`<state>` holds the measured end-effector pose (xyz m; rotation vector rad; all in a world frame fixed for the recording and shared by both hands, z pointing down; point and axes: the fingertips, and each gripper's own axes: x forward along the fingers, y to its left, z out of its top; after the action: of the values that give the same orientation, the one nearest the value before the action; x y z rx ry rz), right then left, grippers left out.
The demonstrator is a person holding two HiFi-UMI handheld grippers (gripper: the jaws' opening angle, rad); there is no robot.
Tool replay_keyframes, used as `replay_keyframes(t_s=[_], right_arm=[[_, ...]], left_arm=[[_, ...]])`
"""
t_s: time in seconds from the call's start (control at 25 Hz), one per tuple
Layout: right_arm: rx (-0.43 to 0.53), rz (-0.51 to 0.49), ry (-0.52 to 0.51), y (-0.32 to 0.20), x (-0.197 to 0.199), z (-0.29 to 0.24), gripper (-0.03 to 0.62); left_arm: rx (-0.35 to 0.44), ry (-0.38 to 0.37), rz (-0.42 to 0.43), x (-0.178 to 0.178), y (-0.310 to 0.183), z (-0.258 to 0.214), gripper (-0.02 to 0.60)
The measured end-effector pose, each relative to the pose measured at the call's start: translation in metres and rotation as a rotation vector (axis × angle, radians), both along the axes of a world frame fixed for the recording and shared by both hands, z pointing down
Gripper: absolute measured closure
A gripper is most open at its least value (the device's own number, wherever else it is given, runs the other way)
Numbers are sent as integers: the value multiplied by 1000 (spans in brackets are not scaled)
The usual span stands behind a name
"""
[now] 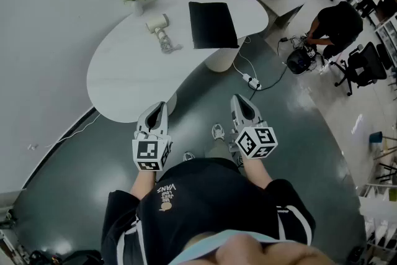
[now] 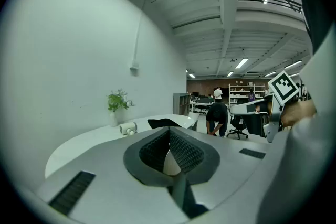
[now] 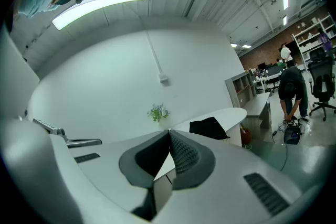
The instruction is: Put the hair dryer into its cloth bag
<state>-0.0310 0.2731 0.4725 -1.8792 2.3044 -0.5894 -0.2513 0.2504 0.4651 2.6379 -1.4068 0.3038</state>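
Table [image 1: 118, 87] edge ahead — hair dryer [image 1: 157, 23] near cloth bag [image 1: 212, 25]; left gripper [image 1: 161, 107], right gripper [image 1: 239, 99] clenched.

The bench [image 1: 118, 80] top is smooth, matt white. The cloth bag [image 1: 213, 25] is matt black fabric, the hair dryer [image 1: 157, 23] smooth cream plastic. The floor [image 1: 298, 133] is glossy grey.
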Motion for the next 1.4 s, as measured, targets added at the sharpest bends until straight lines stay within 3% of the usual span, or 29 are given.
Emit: replay_keyframes(t_s=[0.28, 0.52, 0.6, 0.68, 1.16, 1.4], right_arm=[[46, -11, 54, -22, -1, 0, 546], [31, -24, 94, -62, 22, 10, 538], [18, -42, 96, -79, 31, 14, 445], [1, -66, 102, -97, 40, 19, 437], [-54, -227, 147, -197, 108, 45, 437], [-89, -327, 182, -242, 128, 68, 410]], left_arm=[[-2, 9, 6, 2, -19, 13, 561], [-19, 9, -9, 23, -55, 18, 554], [-33, 10, -14, 34, -69, 22, 515], [-45, 7, -19, 45, -84, 25, 491], [-104, 2, -129, 112, -169, 44, 389], [-133, -2, -224, 126, -199, 61, 382]])
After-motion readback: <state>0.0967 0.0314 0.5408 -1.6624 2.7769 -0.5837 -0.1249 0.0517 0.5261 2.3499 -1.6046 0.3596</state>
